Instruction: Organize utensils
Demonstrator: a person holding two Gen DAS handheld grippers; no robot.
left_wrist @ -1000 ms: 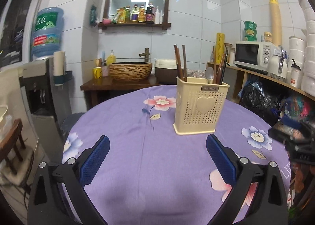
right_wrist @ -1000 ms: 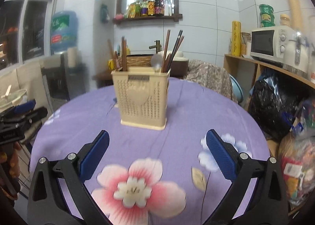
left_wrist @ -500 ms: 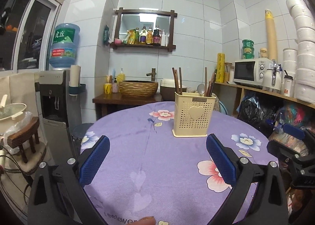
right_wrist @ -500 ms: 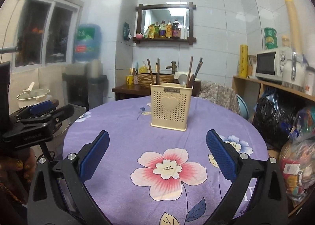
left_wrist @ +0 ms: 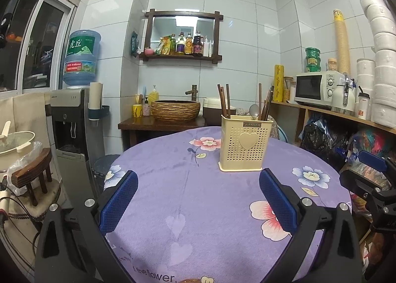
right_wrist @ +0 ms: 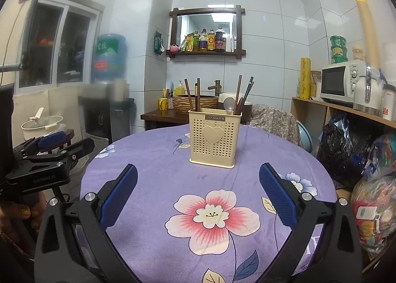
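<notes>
A cream perforated utensil holder with a heart on its front stands upright on the round table under a purple flowered cloth. Brown chopsticks and a metal spoon stick up out of it. My left gripper is open above the table's near part, well short of the holder, nothing between its blue pads. My right gripper is open too, also back from the holder and holding nothing. Each gripper shows at the other view's edge.
A wooden side table with a woven basin stands behind the round table. A water dispenser is at the left. Shelves with a microwave and bags crowd the right. A hand holds the left gripper.
Both grippers have pulled back and risen away from the holder, so it looks smaller and more of the table shows. Both stayed open.
</notes>
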